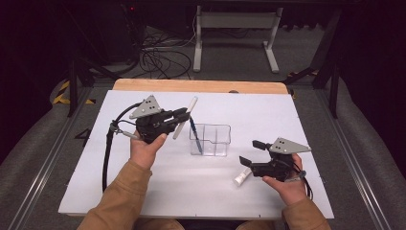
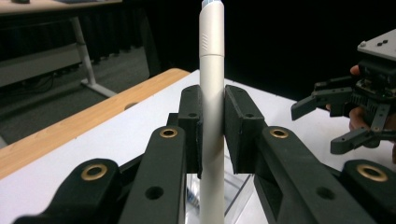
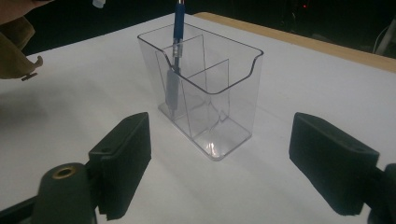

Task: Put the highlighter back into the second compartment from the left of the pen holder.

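Left gripper (image 1: 184, 115), centre-left, clamps a white marker (image 1: 186, 117) tilted toward the clear organizer (image 1: 210, 140) for insertion beside the blue pen (image 1: 195, 135); right gripper (image 1: 253, 152), lower right, waits unclenched.

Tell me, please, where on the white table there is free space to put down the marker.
Free: the left part of the white table, beside the left gripper holding the white marker, and the far strip behind the clear organizer. Crowded: near the right gripper, where a small white cap lies.
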`<state>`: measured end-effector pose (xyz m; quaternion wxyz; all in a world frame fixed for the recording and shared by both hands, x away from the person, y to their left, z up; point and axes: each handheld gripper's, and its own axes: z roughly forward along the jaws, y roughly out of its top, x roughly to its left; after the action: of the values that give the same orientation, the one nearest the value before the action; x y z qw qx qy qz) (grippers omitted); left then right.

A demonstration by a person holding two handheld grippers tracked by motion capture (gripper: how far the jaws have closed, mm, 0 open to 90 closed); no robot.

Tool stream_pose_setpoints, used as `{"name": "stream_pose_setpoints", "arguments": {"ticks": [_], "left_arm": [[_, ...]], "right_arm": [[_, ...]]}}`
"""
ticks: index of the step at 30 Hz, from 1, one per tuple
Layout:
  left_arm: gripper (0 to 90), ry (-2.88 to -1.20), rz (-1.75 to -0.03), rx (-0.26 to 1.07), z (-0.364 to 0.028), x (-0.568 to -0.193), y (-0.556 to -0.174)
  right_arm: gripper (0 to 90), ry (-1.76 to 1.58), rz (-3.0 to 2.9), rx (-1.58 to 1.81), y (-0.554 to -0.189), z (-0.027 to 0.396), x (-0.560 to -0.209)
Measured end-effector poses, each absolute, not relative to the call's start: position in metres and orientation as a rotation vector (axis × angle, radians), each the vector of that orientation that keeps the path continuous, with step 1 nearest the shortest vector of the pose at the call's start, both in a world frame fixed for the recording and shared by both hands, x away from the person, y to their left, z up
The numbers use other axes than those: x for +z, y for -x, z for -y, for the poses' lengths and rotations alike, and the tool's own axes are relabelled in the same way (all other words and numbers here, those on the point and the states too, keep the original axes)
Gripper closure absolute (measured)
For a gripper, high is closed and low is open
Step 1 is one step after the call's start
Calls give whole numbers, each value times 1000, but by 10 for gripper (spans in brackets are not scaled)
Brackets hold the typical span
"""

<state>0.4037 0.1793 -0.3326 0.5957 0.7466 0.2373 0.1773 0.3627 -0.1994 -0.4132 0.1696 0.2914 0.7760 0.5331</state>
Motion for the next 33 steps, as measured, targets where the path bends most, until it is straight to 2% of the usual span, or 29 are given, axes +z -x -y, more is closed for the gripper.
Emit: {"name": "stream_pose_setpoints", "arguments": {"ticks": [19, 33], "left_arm": [[779, -1632, -537, 362, -147, -352, -426], [779, -1626, -545, 345, -122, -364, -437]], "right_arm": [[214, -828, -2203, 1510, -363, 201, -413], [214, -828, -2203, 1510, -363, 202, -413]]}}
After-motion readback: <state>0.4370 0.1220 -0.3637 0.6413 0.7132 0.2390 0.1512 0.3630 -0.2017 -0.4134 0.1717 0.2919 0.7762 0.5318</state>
